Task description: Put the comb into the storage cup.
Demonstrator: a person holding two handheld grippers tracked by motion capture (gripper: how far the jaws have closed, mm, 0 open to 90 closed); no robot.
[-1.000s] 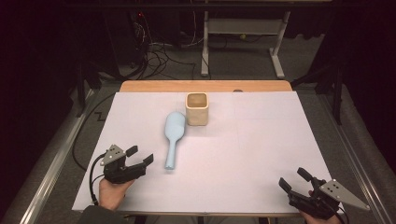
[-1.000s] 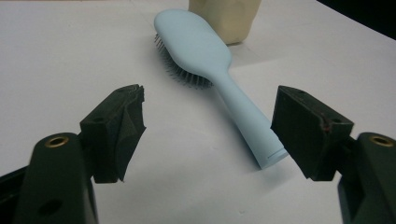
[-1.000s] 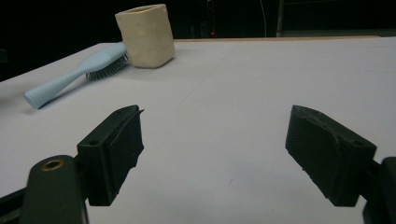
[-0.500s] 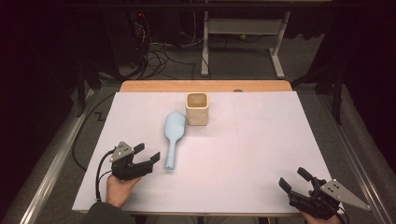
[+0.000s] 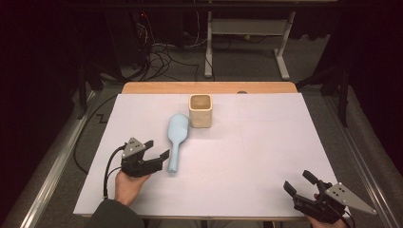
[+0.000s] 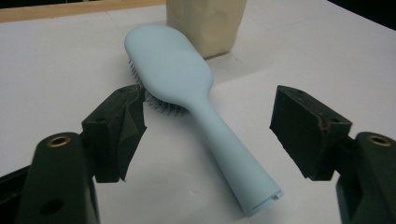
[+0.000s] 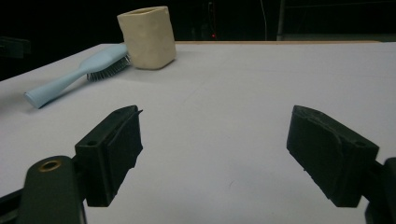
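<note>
A light blue hairbrush lies bristles down on the white table sheet, its handle pointing toward the near side. A cream square cup stands upright just right of the brush head. My left gripper is open, close to the handle end on its left side. In the left gripper view the brush handle lies between the open jaws, near the gripper, untouched. My right gripper is open at the near right corner, far from both; from there the hairbrush and cup show at the far left.
The white sheet covers the table, with a wooden strip along the far edge. Beyond the table are cables and a metal stand on the floor. A metal rail runs along the left side.
My left gripper has moved right and forward to the hairbrush handle end. The right gripper, brush and cup have stayed put.
</note>
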